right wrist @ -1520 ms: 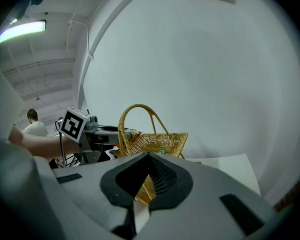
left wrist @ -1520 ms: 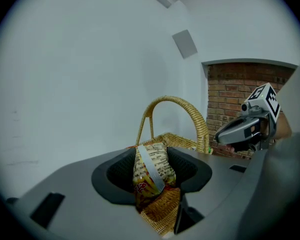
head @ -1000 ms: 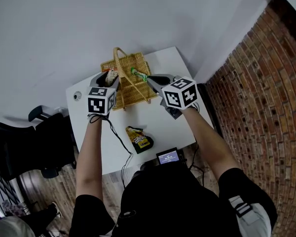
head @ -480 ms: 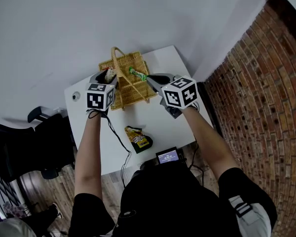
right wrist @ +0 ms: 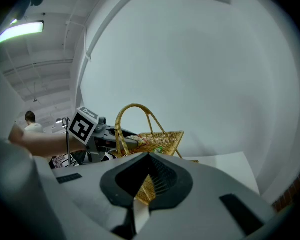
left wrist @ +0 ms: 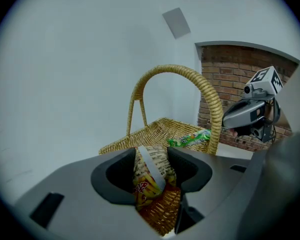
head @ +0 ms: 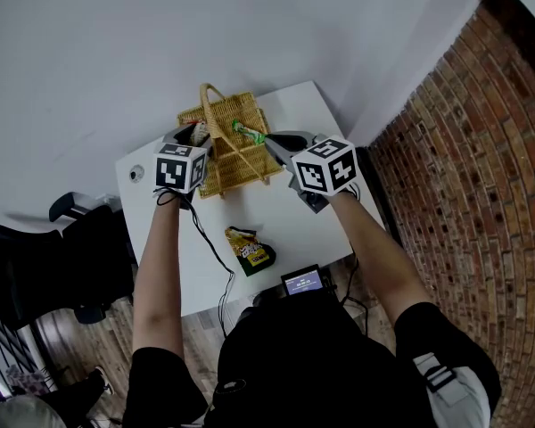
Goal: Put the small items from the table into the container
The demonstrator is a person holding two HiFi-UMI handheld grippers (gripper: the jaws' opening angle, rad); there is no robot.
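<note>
White rect. table (head: 290, 217) mid-frame in head view, w/ tan woven wicker basket w/ arched handle (head: 241, 169) on its upper-left part. L gripper (head: 192, 141) at basket's left rim, jaws pinching a yellow-red printed snack packet (left wrist: 151, 164); R gripper (head: 281, 145) by the right rim, jaws pressed together, empty; green wrapped item (head: 250, 134) lies inside. Step looks like drop-off: next, ease packet over the opening & spread jaws, w/ yellow-black pouch (head: 250, 248) at table's lower centre left to fetch.

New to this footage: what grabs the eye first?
The golden wicker basket with an arched handle, at the white table's far side. The left claw grips a yellow snack packet above its edge; a green wrapper lies inside, and a yellow-black bag lies nearer the person.
</note>
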